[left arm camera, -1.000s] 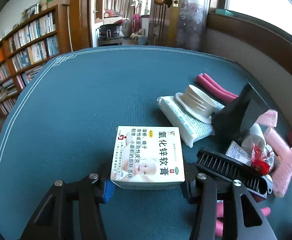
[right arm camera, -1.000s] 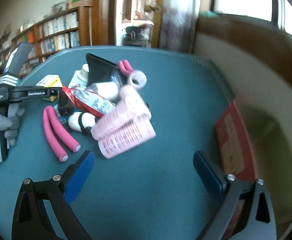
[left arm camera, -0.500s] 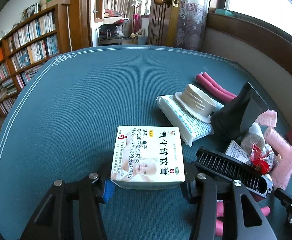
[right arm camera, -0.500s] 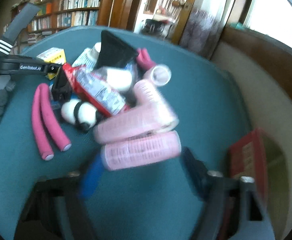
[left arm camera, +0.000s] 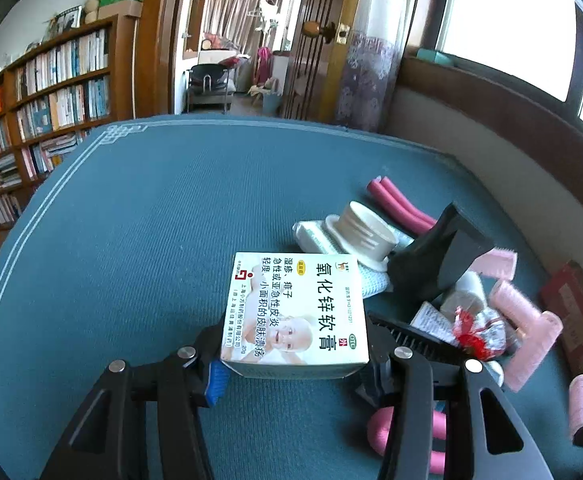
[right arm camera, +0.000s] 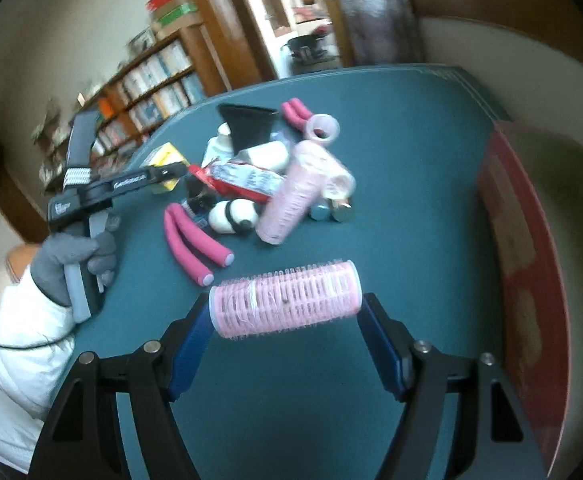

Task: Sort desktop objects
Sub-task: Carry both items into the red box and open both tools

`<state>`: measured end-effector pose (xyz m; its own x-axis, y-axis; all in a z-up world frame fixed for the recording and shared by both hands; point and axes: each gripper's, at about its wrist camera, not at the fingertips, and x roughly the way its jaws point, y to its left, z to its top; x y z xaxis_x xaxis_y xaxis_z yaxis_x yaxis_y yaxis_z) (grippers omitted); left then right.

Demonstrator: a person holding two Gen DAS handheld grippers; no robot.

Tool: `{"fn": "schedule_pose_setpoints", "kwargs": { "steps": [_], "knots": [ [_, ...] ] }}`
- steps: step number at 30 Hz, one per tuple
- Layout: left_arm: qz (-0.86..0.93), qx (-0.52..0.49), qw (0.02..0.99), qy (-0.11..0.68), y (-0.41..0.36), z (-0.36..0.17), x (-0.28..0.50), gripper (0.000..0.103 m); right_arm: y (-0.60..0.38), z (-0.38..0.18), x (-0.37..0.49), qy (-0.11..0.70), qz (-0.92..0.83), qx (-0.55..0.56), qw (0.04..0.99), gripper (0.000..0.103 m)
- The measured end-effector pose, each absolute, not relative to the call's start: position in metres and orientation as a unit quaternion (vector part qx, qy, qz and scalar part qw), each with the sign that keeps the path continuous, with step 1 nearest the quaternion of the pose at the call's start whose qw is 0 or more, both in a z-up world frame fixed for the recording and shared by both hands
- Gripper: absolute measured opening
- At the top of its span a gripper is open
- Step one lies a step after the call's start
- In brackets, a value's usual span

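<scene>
My left gripper (left arm camera: 293, 364) is shut on a white ointment box (left arm camera: 294, 308) with Chinese print and holds it just above the green mat. My right gripper (right arm camera: 285, 328) is shut on a pink hair roller (right arm camera: 285, 300), gripped end to end and lifted off the mat. The pile sits ahead of the right gripper: more pink rollers (right arm camera: 299, 196), pink foam curlers (right arm camera: 193, 244), a black nozzle (right arm camera: 247, 124), a red packet (right arm camera: 239, 180) and a white bottle (right arm camera: 233, 216). The left gripper also shows in the right wrist view (right arm camera: 163, 176).
Beside the box in the left wrist view lie a black comb (left arm camera: 415, 336), a cream lid (left arm camera: 365, 232), a white packet (left arm camera: 315, 236) and pink curlers (left arm camera: 395, 200). A red tray (right arm camera: 527, 264) stands at the mat's right edge. Bookshelves (left arm camera: 31, 120) stand beyond the left edge.
My right gripper moved in on the pile, shut on a pink roller and lifted it back clear. My left gripper has raised the ointment box slightly.
</scene>
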<state>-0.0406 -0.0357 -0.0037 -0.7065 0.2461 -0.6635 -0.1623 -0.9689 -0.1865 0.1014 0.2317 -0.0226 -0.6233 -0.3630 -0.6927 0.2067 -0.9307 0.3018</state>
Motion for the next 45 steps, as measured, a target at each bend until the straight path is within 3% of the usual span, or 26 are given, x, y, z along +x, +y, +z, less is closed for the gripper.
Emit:
{"fn": "schedule_pose_setpoints", "kwargs": {
  "steps": [5,11,19,40,42,45],
  "knots": [
    [0.928,-0.347,0.117,-0.06,-0.031,0.014,-0.031,0.054,0.255,0.005,0.133,-0.117,-0.922,0.348,0.122,0.076],
    [0.931,-0.33,0.152,-0.044,-0.005,0.038,-0.004,0.054,0.308,0.031,0.164,-0.114,-0.949,0.295,0.006,0.076],
    [0.917,-0.322,0.234,-0.018,0.07,0.069,0.024,0.054,0.368,0.035,0.188,-0.099,-0.947,0.283,-0.113,0.076],
    [0.855,-0.317,0.404,0.076,0.274,0.084,0.05,0.054,0.418,0.014,0.205,-0.092,-0.943,0.303,-0.105,0.08],
    [0.848,-0.319,0.417,0.077,0.291,0.082,0.055,0.055,0.415,0.014,0.205,-0.083,-0.944,0.302,-0.105,0.08],
    [0.84,-0.33,0.425,0.077,0.303,0.073,0.055,0.074,0.415,0.012,0.208,-0.084,-0.945,0.3,-0.103,0.081]
  ]
}}
